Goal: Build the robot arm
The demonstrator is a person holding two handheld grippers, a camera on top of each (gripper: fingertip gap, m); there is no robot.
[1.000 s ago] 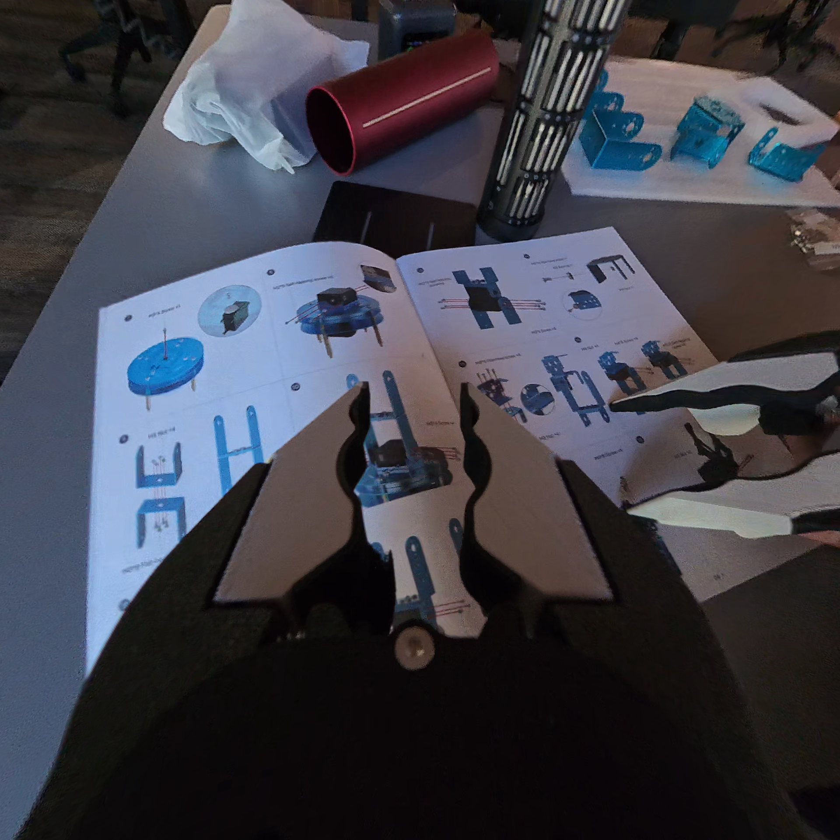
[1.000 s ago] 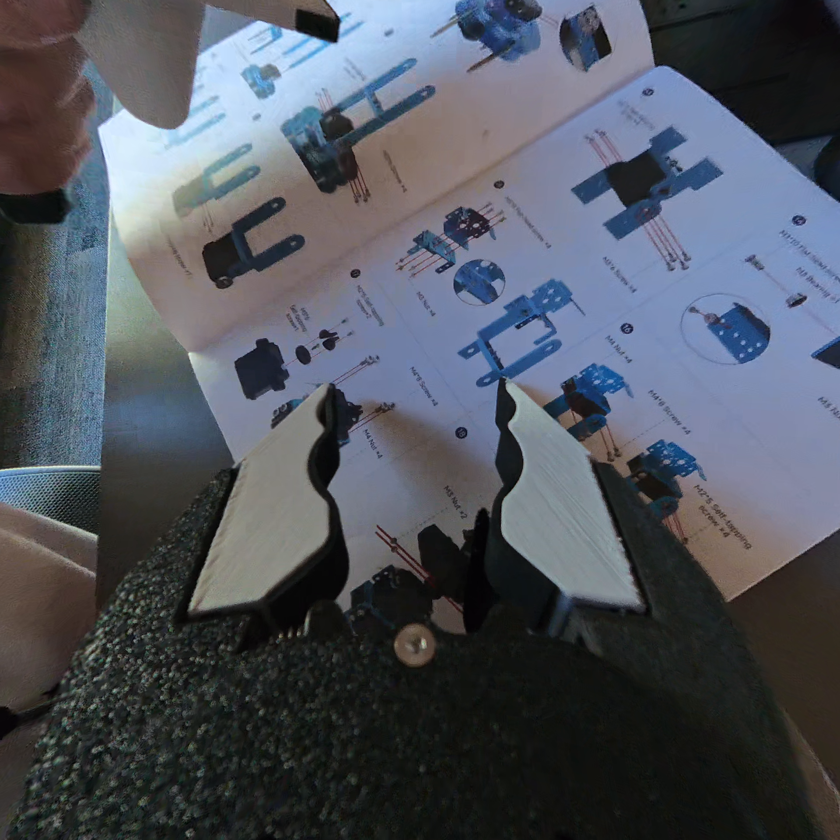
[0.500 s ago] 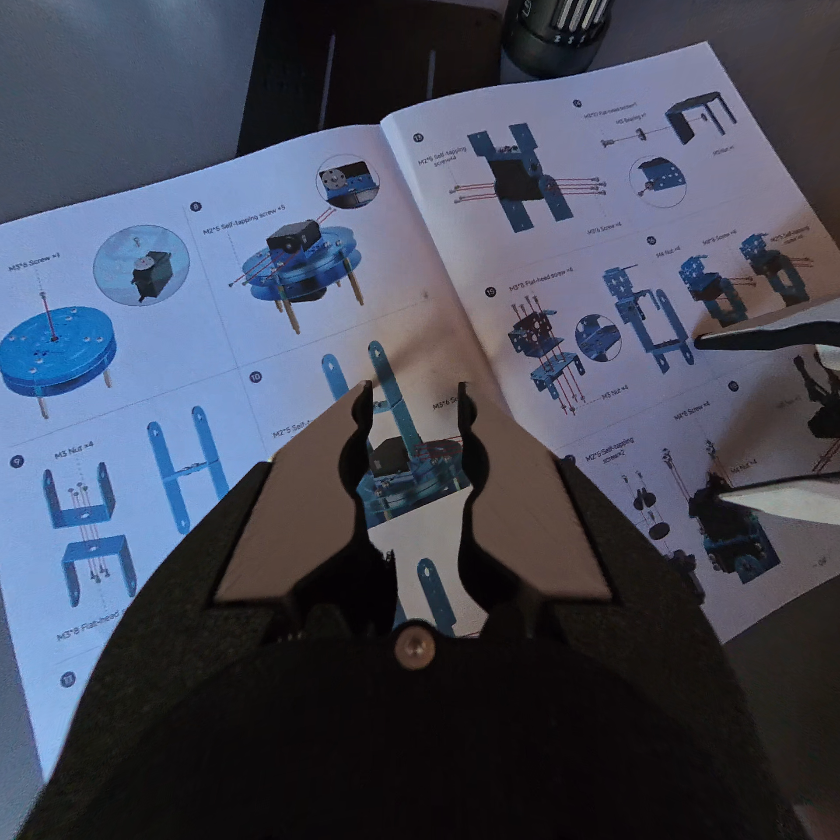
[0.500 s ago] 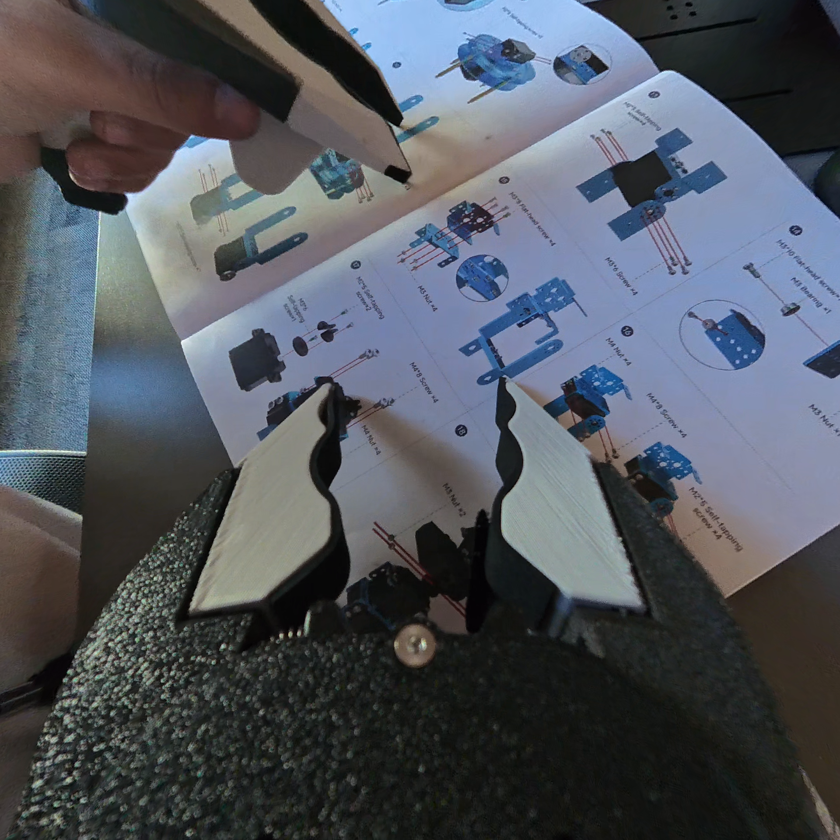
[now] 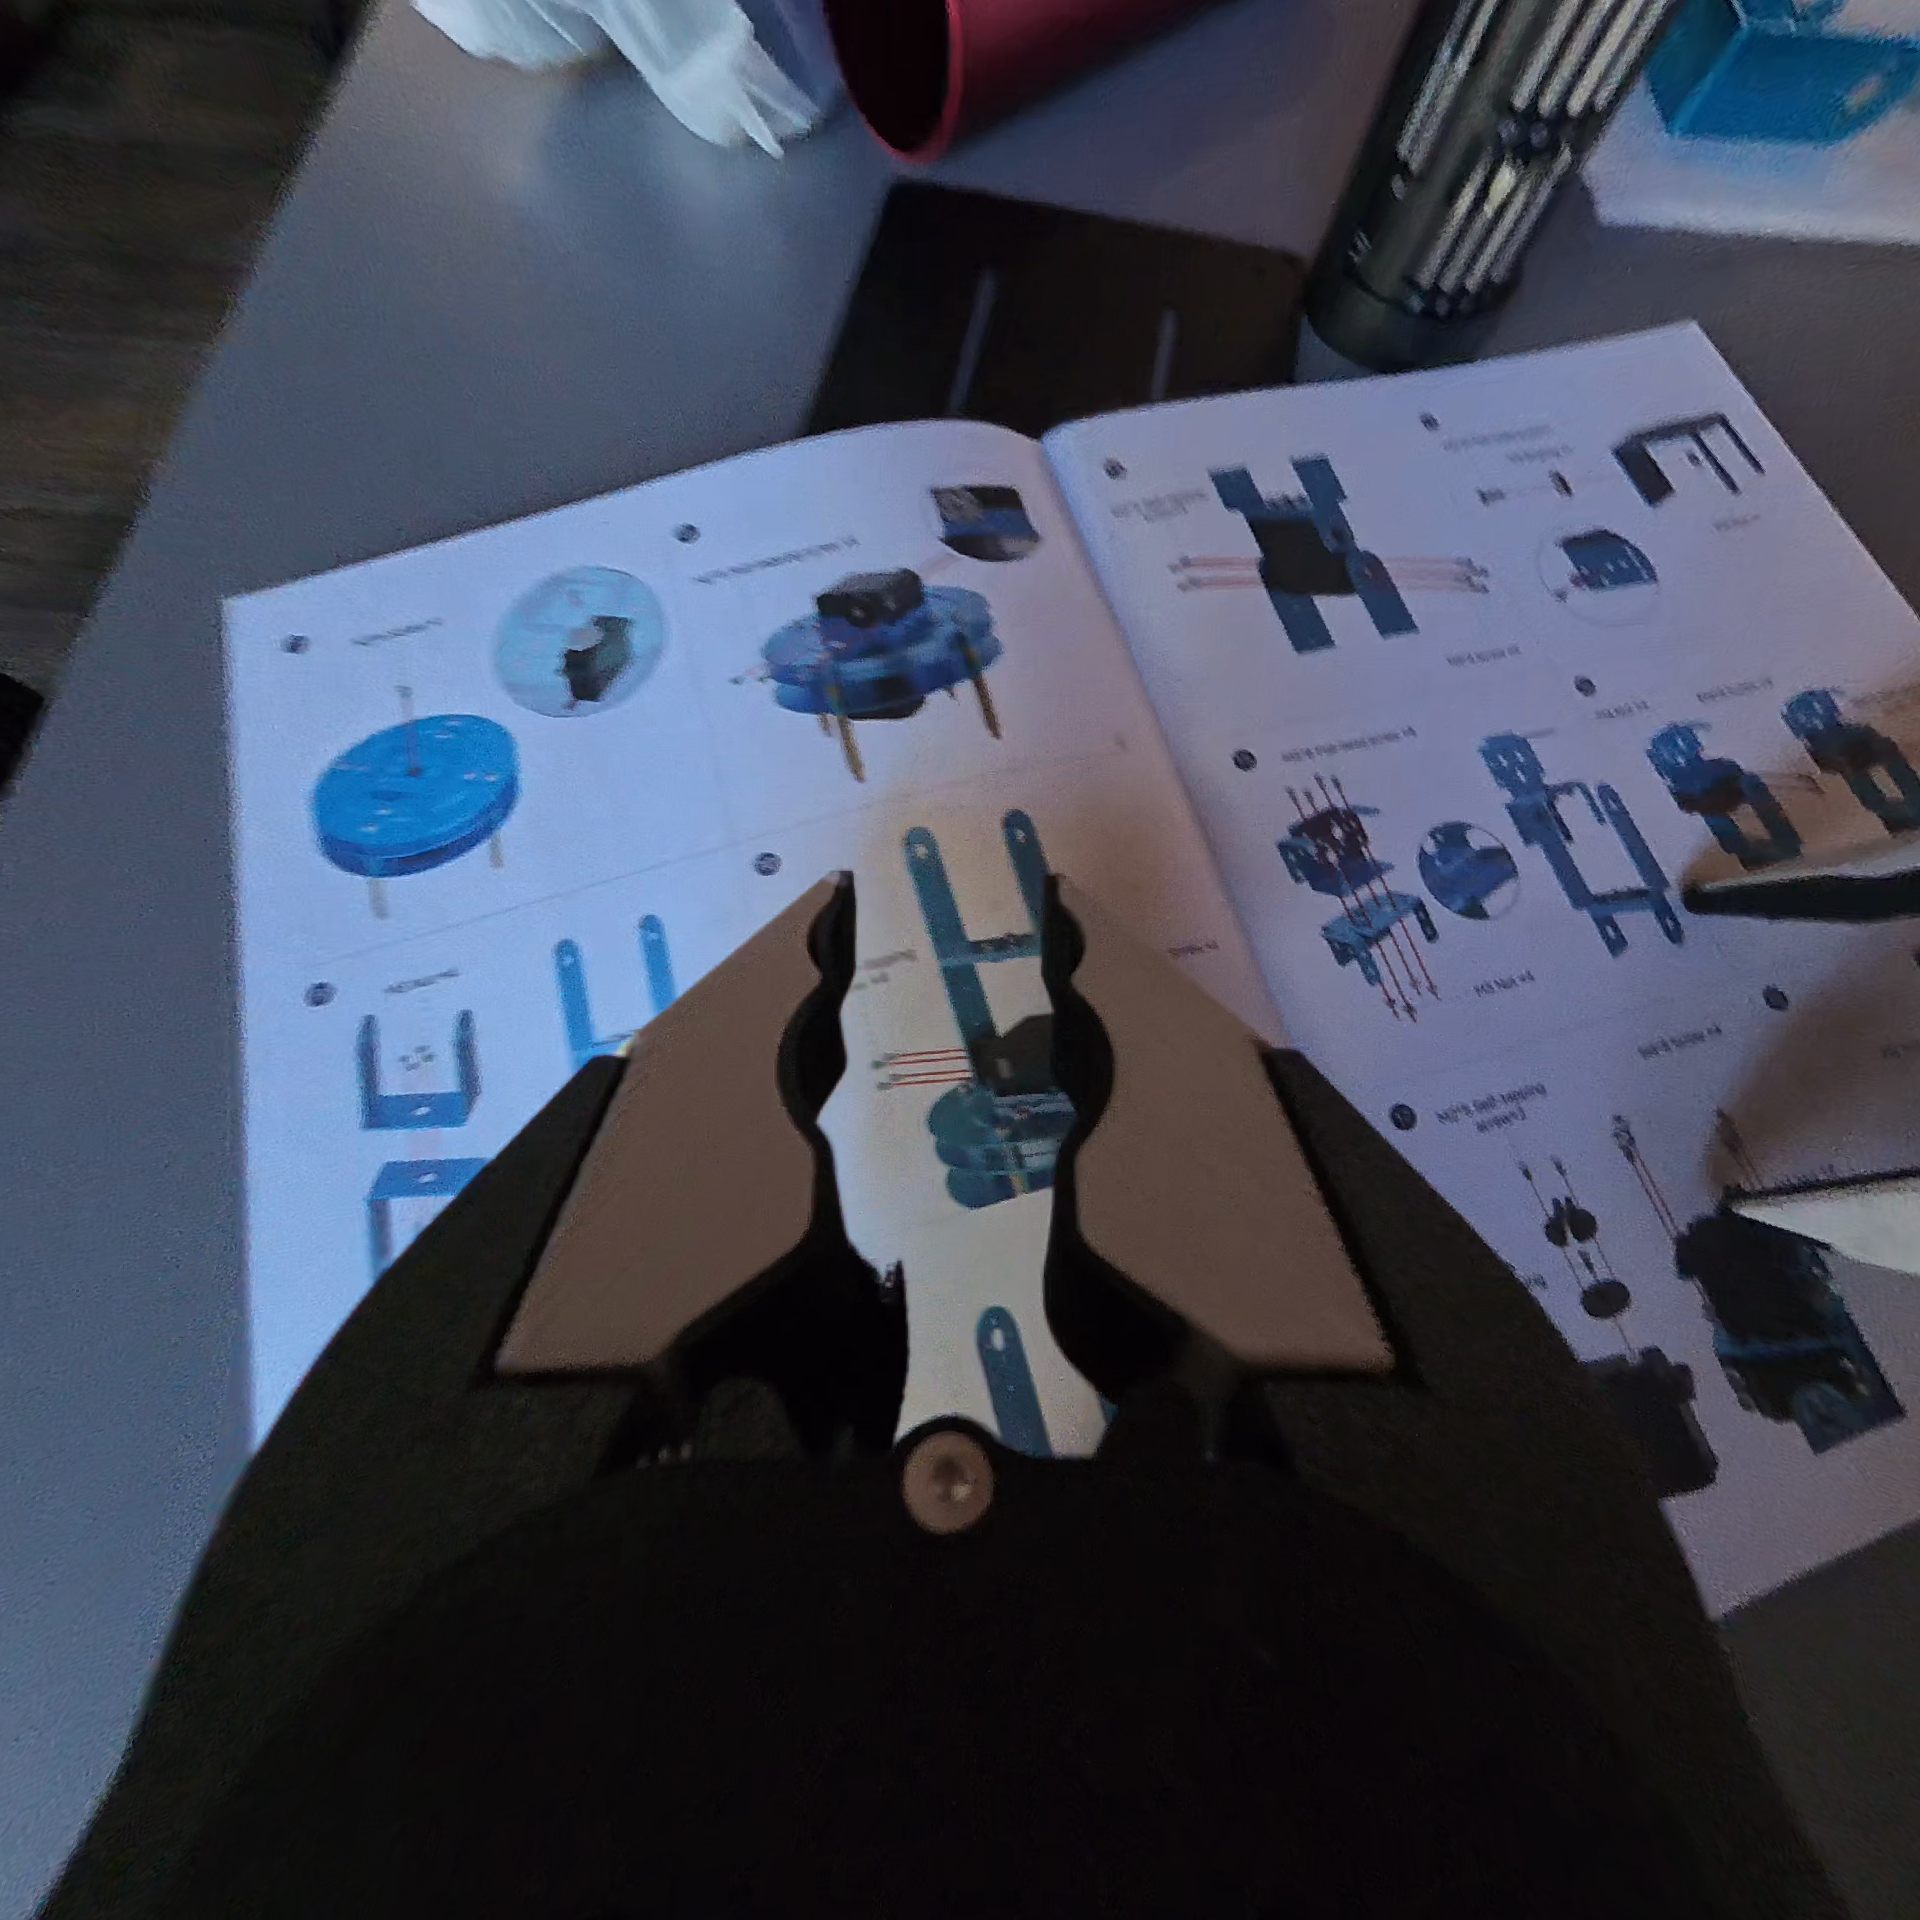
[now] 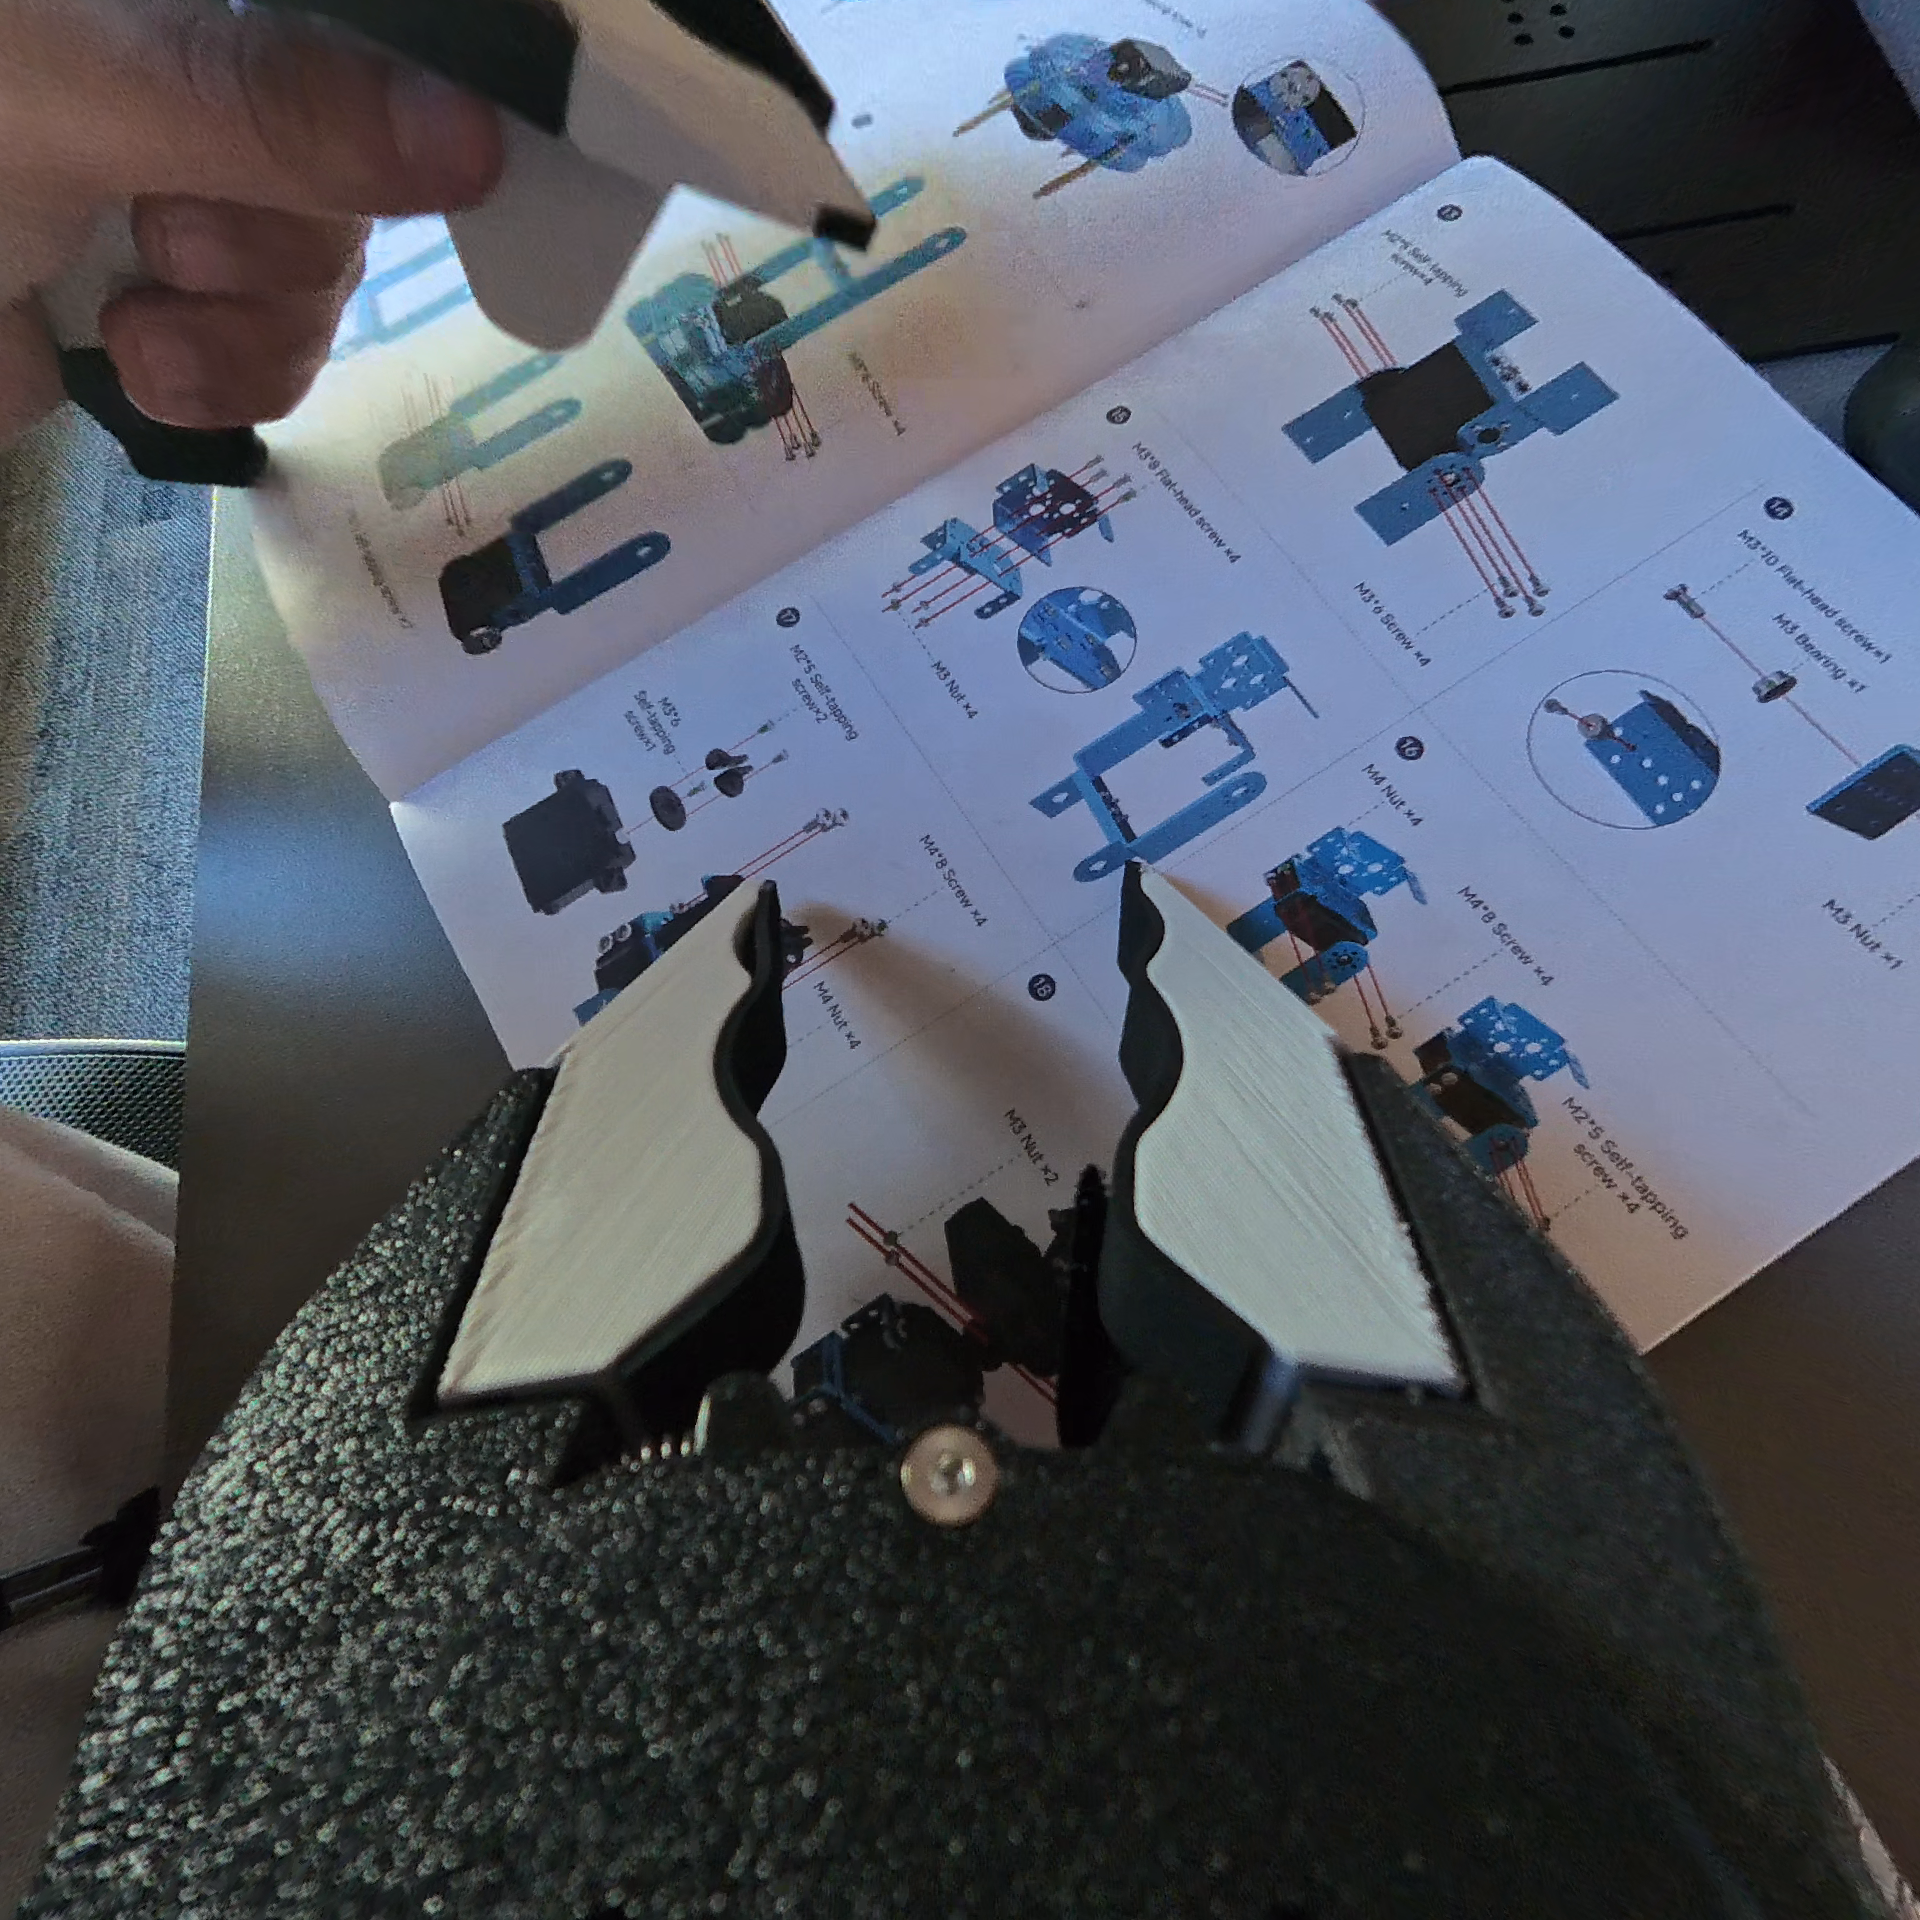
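Observation:
An open instruction booklet point(image 5: 1039, 790) with blue part diagrams lies flat on the grey table. My left gripper point(image 5: 948, 883) is open and empty, over the lower part of the left page near the spine. It also shows in the right wrist view point(image 6: 727, 135), held by a hand point(image 6: 208, 208) above that page. My right gripper point(image 6: 951, 883) is open and empty, low over the lower right page point(image 6: 1351, 727). Its two white fingers point(image 5: 1808, 894) enter the left wrist view from the right edge.
Behind the booklet are a flat black plate point(image 5: 1049, 312), a red tube on its side point(image 5: 997, 62), crumpled white paper point(image 5: 665, 62), an upright black slotted cylinder point(image 5: 1475, 156) and blue brackets point(image 5: 1766, 83) on a white sheet. The table edge point(image 5: 239, 332) runs along the left. The gap from one gripper's tips to the other's is roughly 15 cm.
The left gripper dipped close to the booklet half a second ago and has now pulled back and up, so the objects behind show again. The right gripper has hardly moved. Both stay open.

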